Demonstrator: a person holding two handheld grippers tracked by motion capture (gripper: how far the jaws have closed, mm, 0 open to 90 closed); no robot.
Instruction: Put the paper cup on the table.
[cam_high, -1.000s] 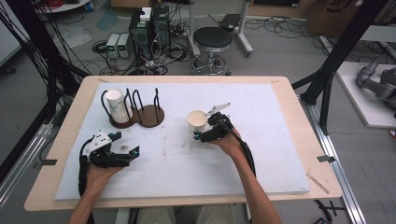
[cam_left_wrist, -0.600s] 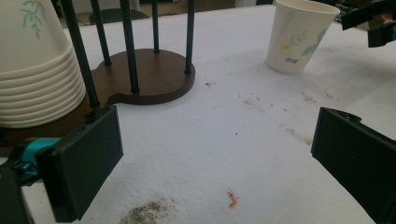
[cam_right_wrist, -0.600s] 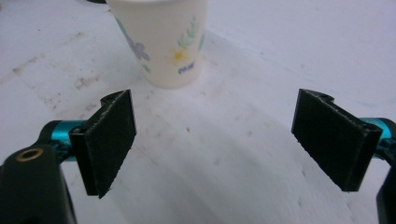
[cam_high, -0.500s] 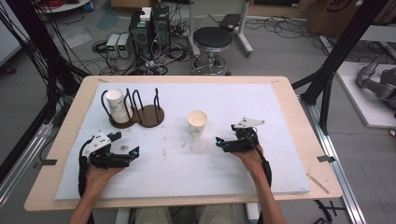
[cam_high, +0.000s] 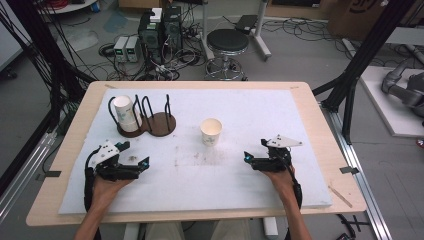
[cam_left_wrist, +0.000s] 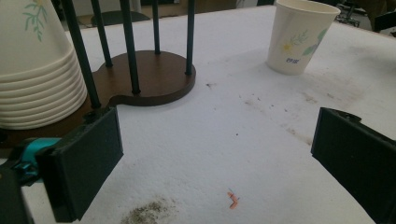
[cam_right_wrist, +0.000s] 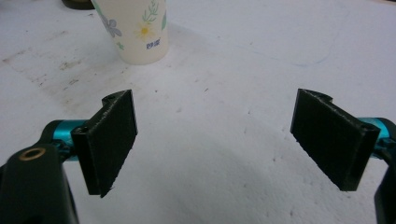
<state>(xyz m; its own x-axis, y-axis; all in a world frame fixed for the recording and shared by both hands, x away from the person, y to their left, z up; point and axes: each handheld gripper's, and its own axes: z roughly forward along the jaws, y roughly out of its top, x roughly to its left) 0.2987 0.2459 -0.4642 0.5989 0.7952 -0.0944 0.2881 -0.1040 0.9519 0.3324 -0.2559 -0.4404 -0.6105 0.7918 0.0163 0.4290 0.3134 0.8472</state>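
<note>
Right tool (cam_high: 248, 159) resting low on the white foam sheet (cam_high: 300, 130) over the counter (cam_high: 327, 145), jaws spread wide with nothing between them; flat black rubbery pads (cam_right_wrist: 112, 140) on teal mounts, grey three-cornered plate on top. Left tool (cam_high: 142, 165) likewise spread wide and empty, near the front left of the sheet. Paper cup (cam_high: 211, 131) upright near the middle of the sheet, well apart from both tools: tapered, cream, printed with small flowers and leaves, rim cut off at the top of the right gripper view. Stack of nested paper cups (cam_high: 125, 114) standing in a dark wooden holder (cam_high: 162, 125) with thin black upright rods, two round bases joined. Sheet surface pebbly, smudged with grey dirt; tiny orange scrap (cam_left_wrist: 232, 199) between the left jaws, too small to identify.
</note>
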